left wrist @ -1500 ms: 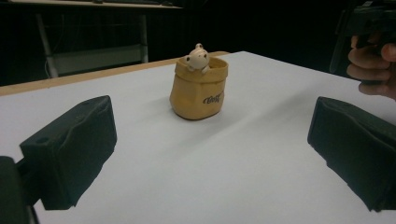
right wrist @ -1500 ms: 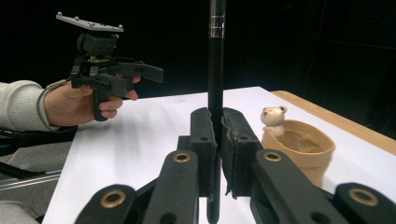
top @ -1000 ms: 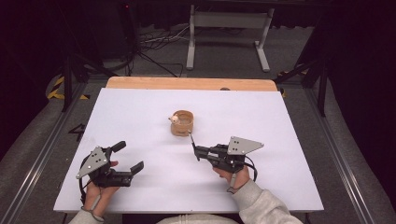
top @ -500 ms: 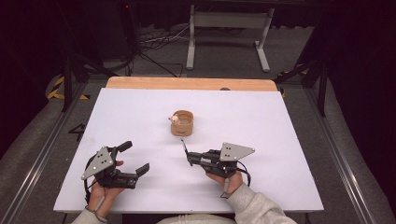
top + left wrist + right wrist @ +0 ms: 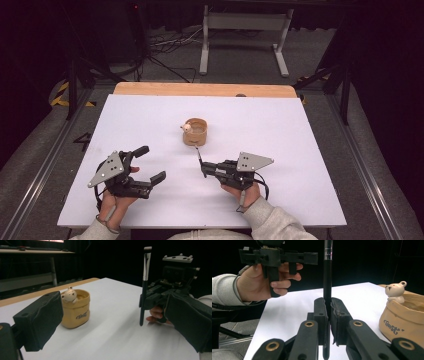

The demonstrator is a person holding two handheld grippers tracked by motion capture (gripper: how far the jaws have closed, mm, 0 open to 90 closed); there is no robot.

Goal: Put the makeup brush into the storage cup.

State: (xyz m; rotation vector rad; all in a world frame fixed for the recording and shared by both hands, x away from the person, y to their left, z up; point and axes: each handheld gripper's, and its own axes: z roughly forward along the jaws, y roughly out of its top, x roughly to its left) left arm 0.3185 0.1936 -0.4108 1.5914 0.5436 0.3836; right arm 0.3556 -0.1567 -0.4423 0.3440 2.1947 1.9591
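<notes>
**Brush Clamped on the Right, Left Jaws Wide and Empty**

Going left to right across the high view, we first see the left hand-held gripper (image 5: 150, 164) over the near left part of the white counter (image 5: 300, 130). Its two black jaws stand wide apart with nothing between them, and a hand (image 5: 116, 202) in a light sleeve carries it from below. In the left gripper view the same jaws frame the scene, one at each side, with open counter between them.

Next, near the middle of the counter, we find a small tan pot (image 5: 195, 132) standing upright. A little bear figure (image 5: 186, 128) peeks over its rim on the left side. The pot sits apart from both grippers, farther from the person than either.

To the right of that, the right hand-held gripper (image 5: 202, 166) has its jaws closed tight on a thin black brush (image 5: 200, 161). In the right gripper view we see the pads (image 5: 321, 315) pressing the brush handle (image 5: 327, 285) from both sides. In the left gripper view the brush (image 5: 144, 285) stands upright, its pale tip on top and its lower end just above or at the counter; we cannot tell whether it touches. The brush is just in front of the pot, on the person's side, not touching it.
</notes>
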